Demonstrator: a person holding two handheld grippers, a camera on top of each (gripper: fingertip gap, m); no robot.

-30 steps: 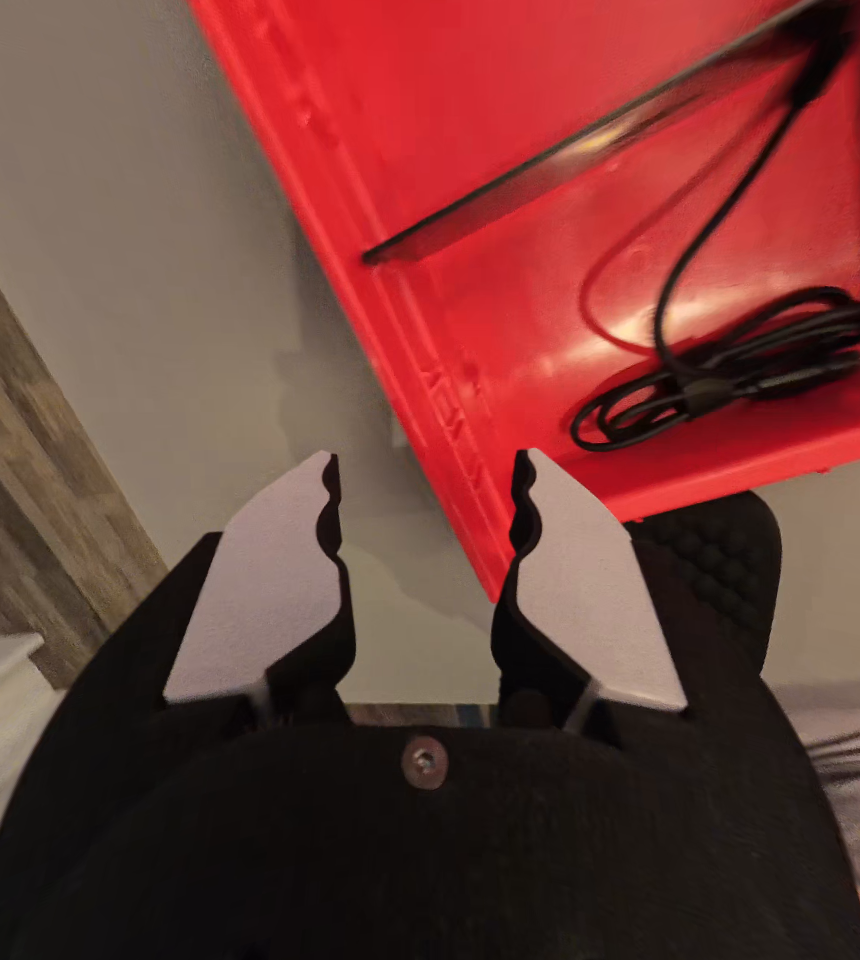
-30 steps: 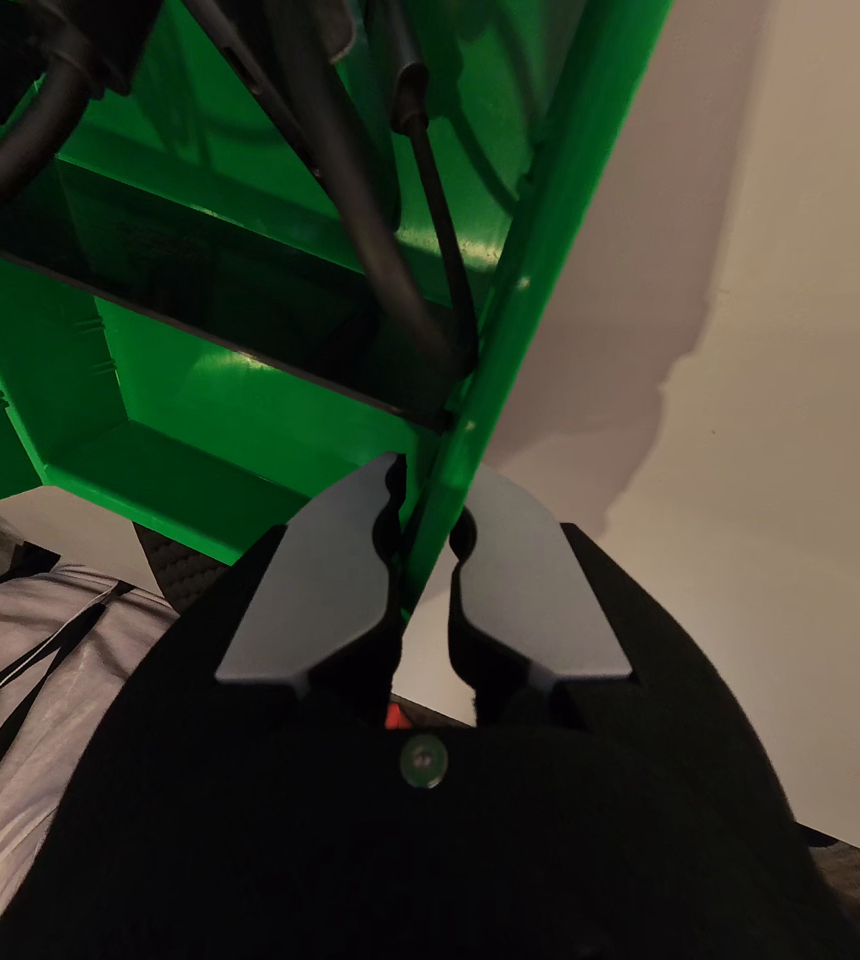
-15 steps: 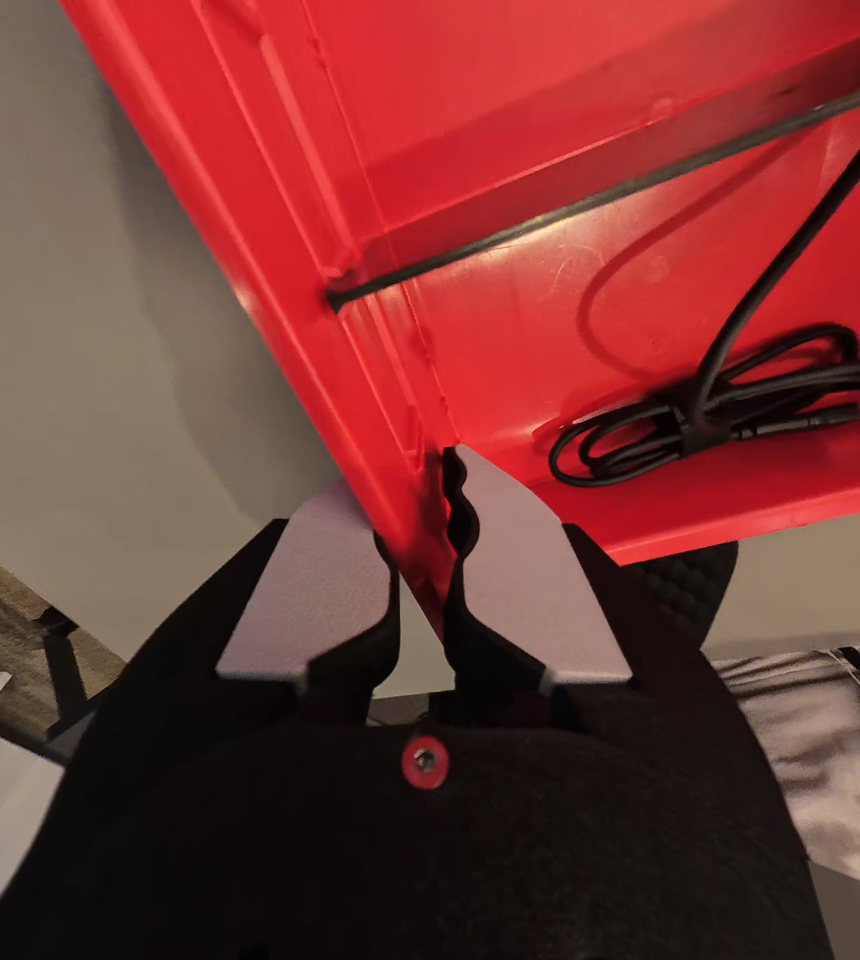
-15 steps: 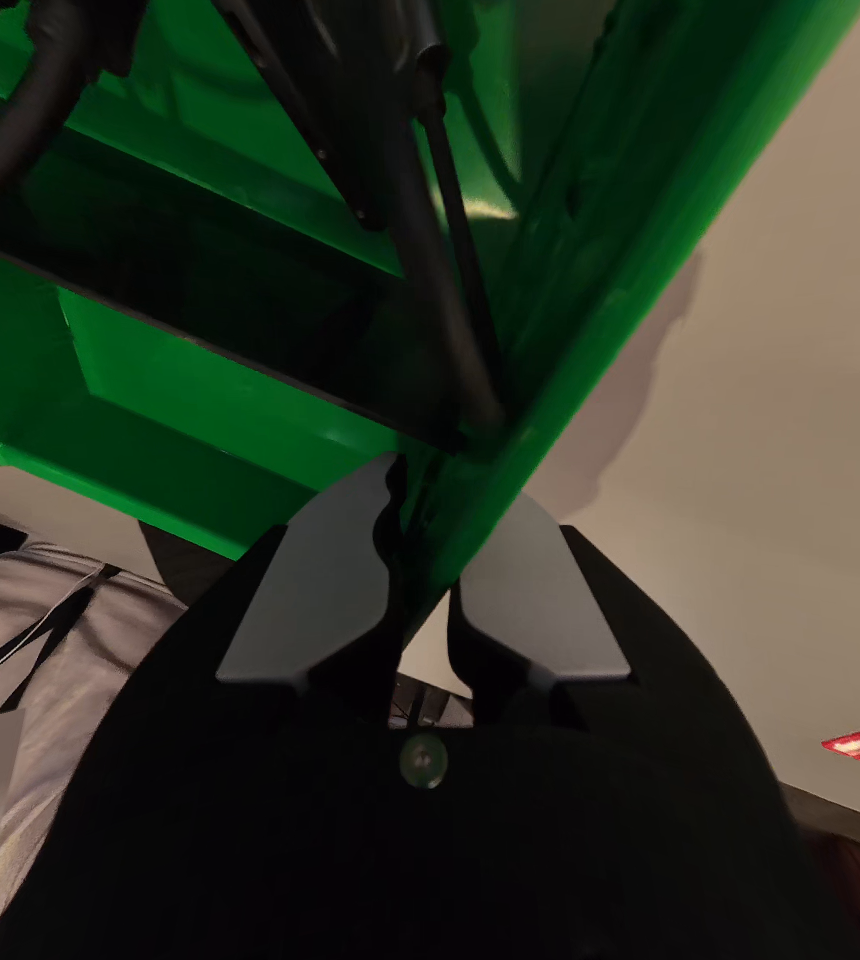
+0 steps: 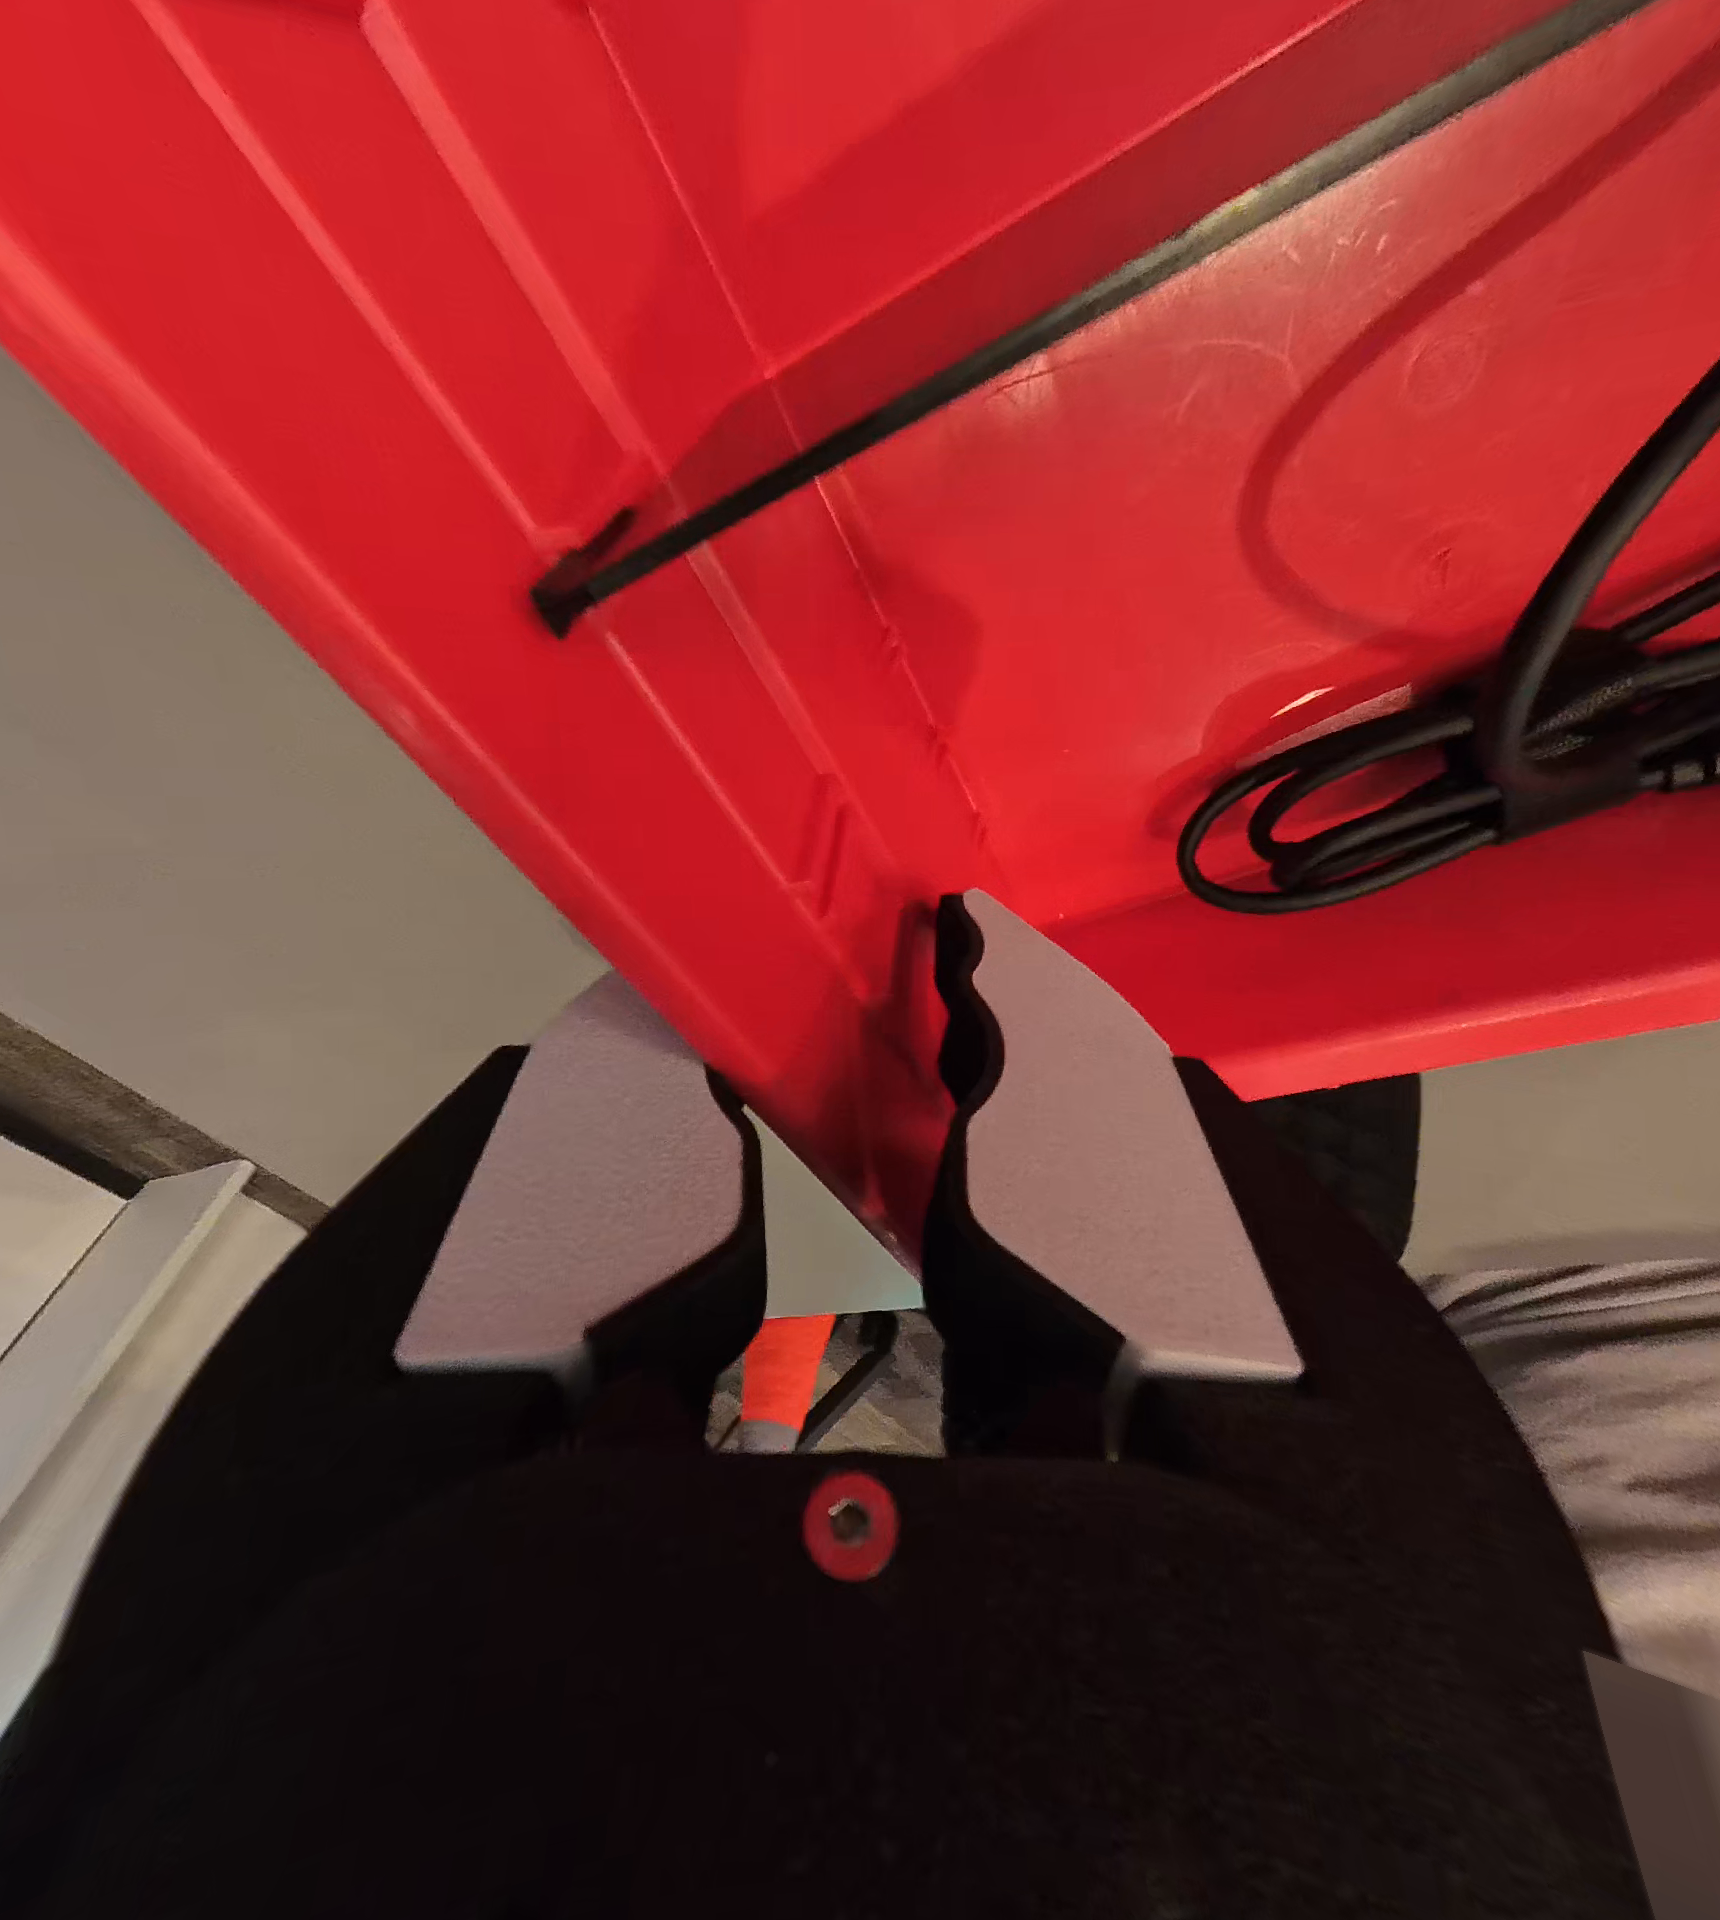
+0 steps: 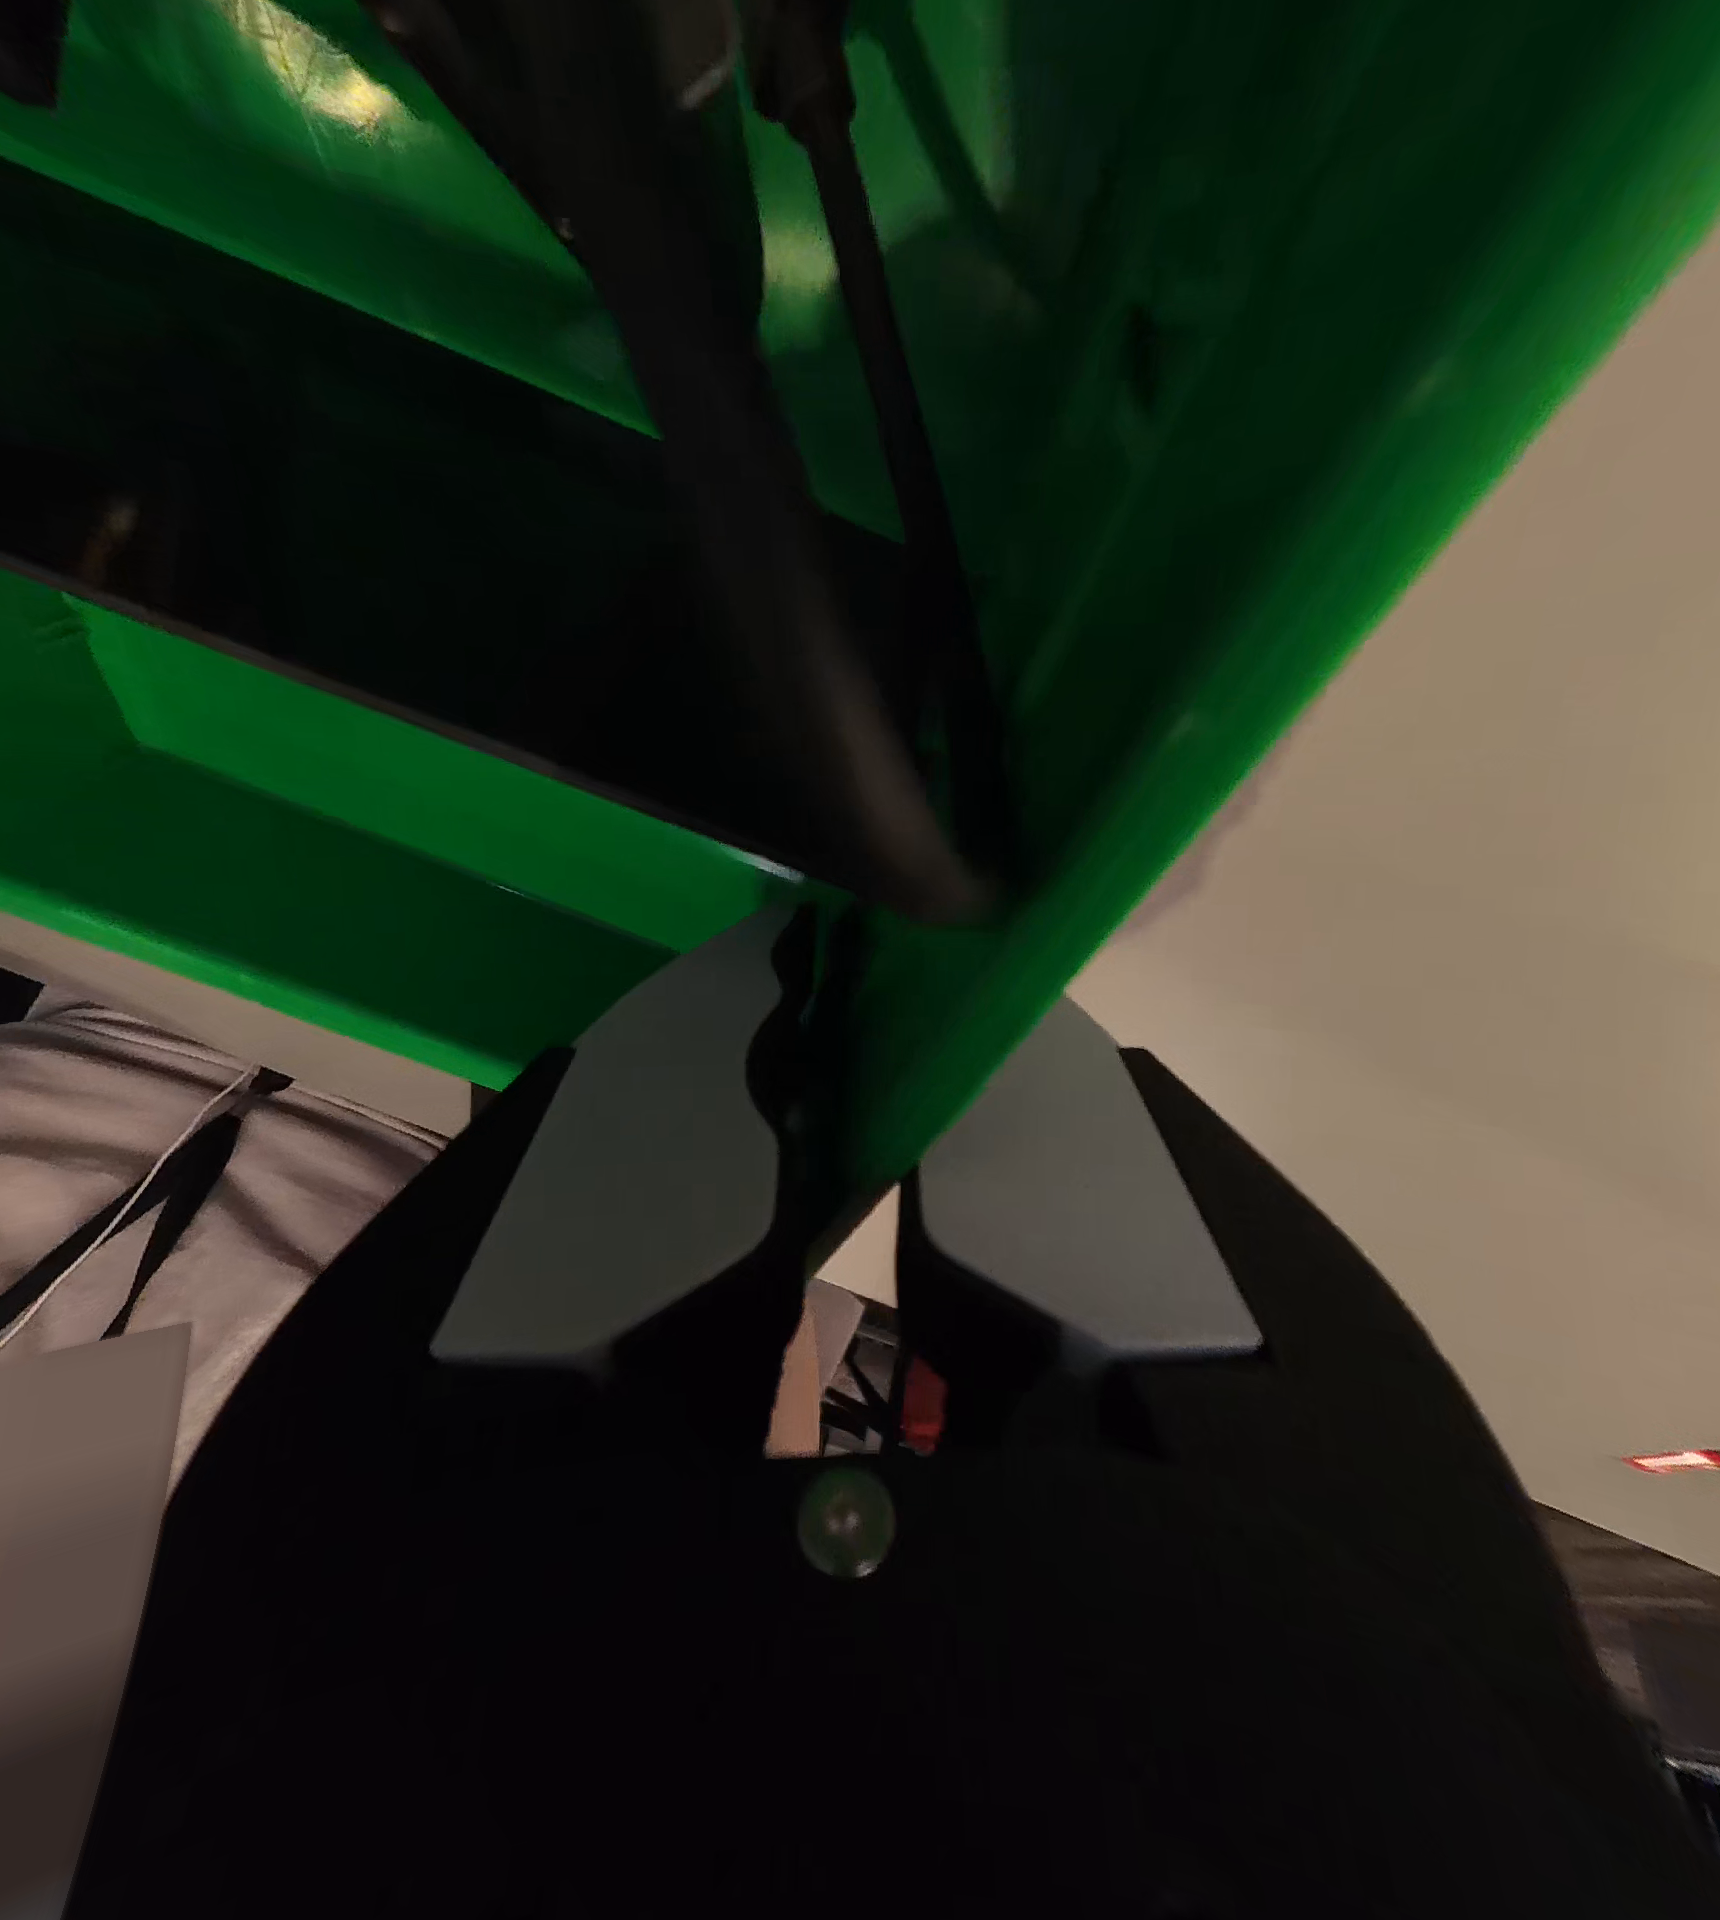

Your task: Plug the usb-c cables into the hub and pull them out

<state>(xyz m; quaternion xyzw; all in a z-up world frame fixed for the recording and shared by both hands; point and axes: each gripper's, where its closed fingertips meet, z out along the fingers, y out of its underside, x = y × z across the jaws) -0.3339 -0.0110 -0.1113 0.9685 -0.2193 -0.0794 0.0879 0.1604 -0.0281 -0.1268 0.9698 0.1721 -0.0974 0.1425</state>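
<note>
left claw (image 5: 840, 997) clamps the red bin (image 5: 565, 436) wall, right claw (image 6: 923, 971) the green bin (image 6: 1251, 436) wall; both bins loom closer than before, cut off, cables (image 5: 1375, 831) blurred.

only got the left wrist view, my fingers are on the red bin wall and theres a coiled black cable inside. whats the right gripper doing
Observer: The right gripper is clamped on the corner wall of a green bin, one finger inside and one outside.
Operator: any cables in that one
Observer: Yes, black cables run down inside it toward the gripped corner.
Operator: see the hub anywhere
Observer: No hub can be made out. A dark divider crosses the bin, and the view is blurred.
</note>
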